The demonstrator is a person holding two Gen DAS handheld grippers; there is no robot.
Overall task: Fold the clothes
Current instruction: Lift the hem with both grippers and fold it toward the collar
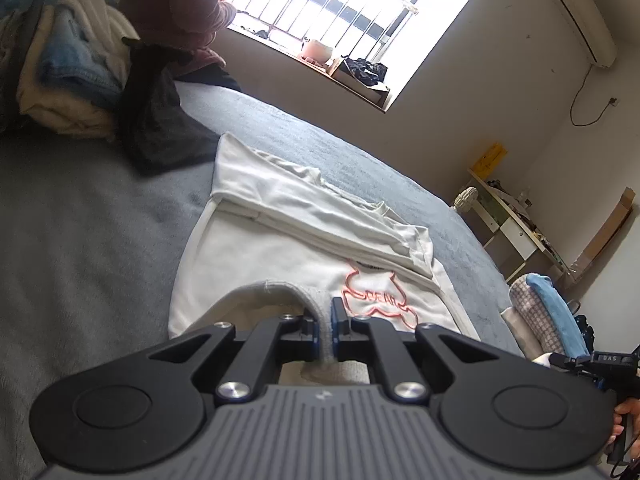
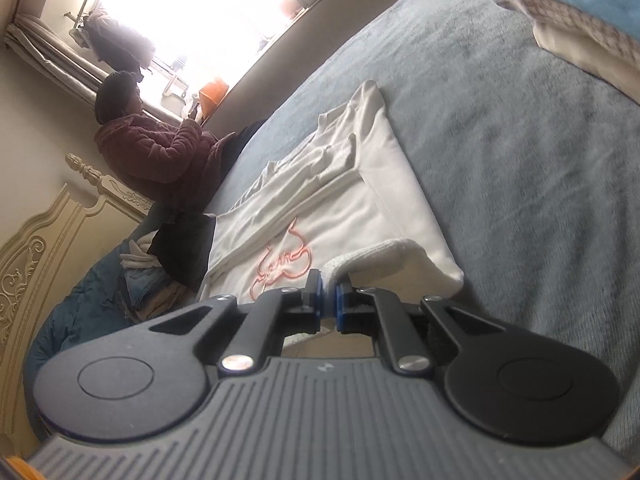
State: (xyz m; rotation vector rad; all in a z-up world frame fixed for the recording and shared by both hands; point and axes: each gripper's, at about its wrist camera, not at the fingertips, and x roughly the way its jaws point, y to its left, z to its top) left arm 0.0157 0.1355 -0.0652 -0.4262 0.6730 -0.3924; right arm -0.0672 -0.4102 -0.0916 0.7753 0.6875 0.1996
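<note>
Fingers (image 1: 325, 322) of both grippers pinch the white sweatshirt's (image 1: 280, 248) near hem.
Soft, limp fleece; corner grips on the bed (image 1: 100, 240) suit folding.

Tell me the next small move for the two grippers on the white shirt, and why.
Probably carry the pinched near edge forward over the pink print. The left gripper and right gripper are each shut on the white shirt, whose sides are already folded inward on the bed.

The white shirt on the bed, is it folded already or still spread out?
Partly folded. The white shirt has its sleeves laid inward over the body, and both grippers pinch its near edge, lifted off the bed.
</note>
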